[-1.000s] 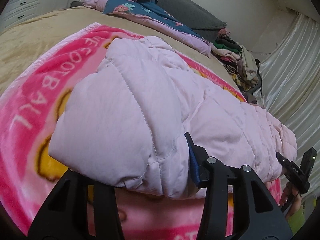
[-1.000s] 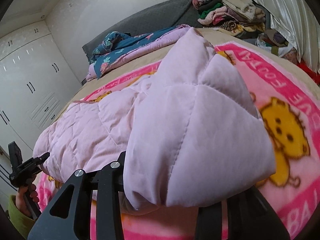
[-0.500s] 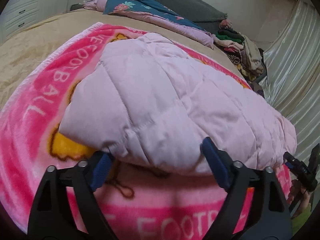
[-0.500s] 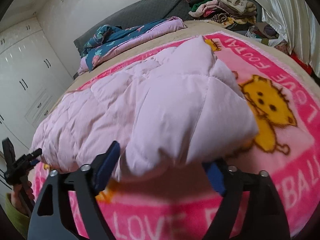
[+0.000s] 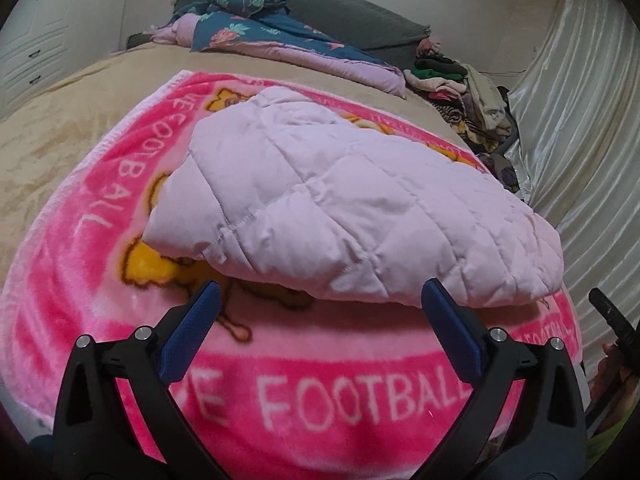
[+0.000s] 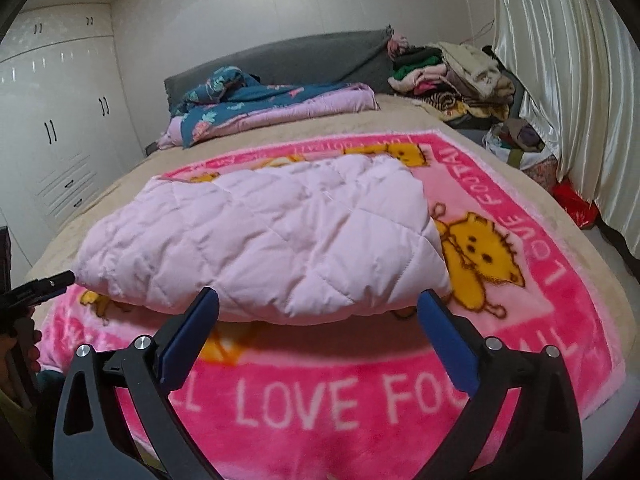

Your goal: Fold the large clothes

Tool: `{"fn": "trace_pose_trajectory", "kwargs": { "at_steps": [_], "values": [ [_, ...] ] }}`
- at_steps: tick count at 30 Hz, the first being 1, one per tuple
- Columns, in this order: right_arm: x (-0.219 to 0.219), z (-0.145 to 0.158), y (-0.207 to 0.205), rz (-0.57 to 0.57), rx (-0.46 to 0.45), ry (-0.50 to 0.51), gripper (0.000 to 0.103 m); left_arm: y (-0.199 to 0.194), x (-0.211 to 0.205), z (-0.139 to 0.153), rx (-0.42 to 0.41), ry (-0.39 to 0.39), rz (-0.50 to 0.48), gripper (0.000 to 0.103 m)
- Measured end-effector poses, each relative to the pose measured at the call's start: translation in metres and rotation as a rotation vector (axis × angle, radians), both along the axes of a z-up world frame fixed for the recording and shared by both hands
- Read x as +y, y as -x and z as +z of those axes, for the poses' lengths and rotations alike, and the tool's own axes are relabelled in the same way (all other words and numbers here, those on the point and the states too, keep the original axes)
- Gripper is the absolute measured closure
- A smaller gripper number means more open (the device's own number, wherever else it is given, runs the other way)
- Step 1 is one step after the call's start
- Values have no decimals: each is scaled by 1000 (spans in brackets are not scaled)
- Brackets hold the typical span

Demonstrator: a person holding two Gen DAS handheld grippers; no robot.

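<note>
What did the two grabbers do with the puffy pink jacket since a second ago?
Both let go. The left gripper and right gripper were clamped on the pink jacket, then opened and pulled back toward the person. The jacket dropped flat, folded, onto the pink blanket. The blanket and clothes pile stayed put.

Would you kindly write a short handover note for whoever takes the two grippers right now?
Left gripper: open, holding nothing, just short of the jacket's near edge.
Right gripper: open, empty, likewise at the near edge.
Pale pink quilted jacket: lies folded into a compact bundle on the pink blanket on the bed.
Done: the fold appears laid down and let go.
Left: probably tidy or fold once more; a pile of clothes waits by the headboard.
</note>
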State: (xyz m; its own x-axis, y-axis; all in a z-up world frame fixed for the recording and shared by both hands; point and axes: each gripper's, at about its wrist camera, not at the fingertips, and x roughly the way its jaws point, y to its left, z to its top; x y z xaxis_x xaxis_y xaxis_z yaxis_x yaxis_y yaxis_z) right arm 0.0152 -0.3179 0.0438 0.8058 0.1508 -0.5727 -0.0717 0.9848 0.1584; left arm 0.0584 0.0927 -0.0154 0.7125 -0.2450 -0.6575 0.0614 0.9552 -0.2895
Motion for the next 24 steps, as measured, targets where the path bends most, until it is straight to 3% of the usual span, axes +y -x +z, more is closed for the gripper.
{"fn": "trace_pose_trajectory", "kwargs": {
  "at_steps": [13,21,24],
  "values": [
    [65,20,31,82,-77,42,4,41,-14,6,-34,-32,-14,9],
    [104,-8,41,130,-43,97,4,59,-31,-7,-43,-56,-41,9],
    [110,-14,40,157,-11,69,4,59,-37,-10,-33,-82,-37,9]
  ]
}}
